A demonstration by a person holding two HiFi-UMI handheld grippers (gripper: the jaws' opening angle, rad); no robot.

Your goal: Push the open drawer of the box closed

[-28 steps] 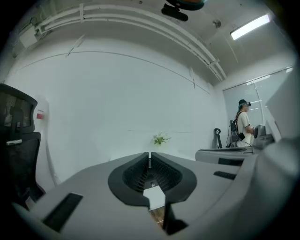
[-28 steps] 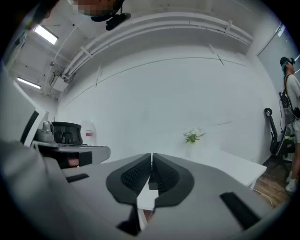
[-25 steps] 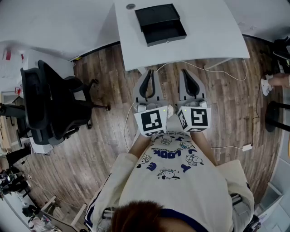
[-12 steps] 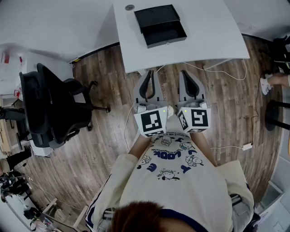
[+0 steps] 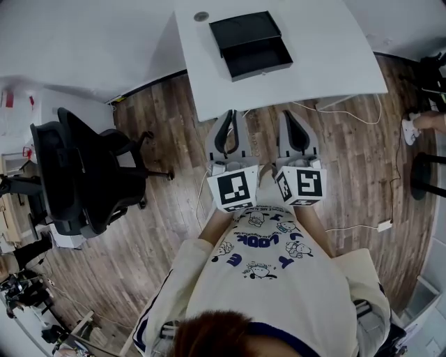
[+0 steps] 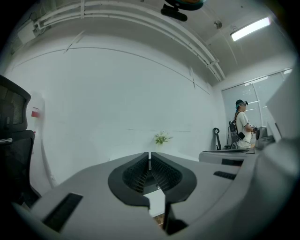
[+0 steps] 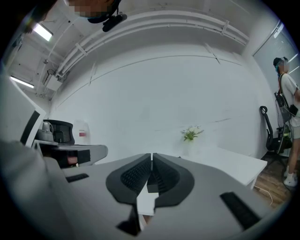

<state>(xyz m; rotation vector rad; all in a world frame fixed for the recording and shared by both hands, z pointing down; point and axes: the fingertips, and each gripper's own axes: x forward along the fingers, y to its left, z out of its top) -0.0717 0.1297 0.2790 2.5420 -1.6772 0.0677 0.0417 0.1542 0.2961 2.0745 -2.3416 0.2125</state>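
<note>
Wood floor (image 5: 160,132) carries a black office chair (image 5: 77,174) at left. The left gripper (image 5: 231,113) has its jaws pressed together, empty, short of the white table (image 5: 327,49). On the table, the black box (image 5: 244,26) has its drawer (image 5: 259,57) standing open. Beside the left gripper, the right gripper (image 5: 292,114) is likewise closed on nothing.

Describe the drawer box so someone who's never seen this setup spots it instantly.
Start at the white table at the top of the head view. Near its far left corner sits a flat black box, its drawer pulled out toward the near edge. It's the only dark thing on the tabletop; its one neighbour is a small round grey disc.
</note>
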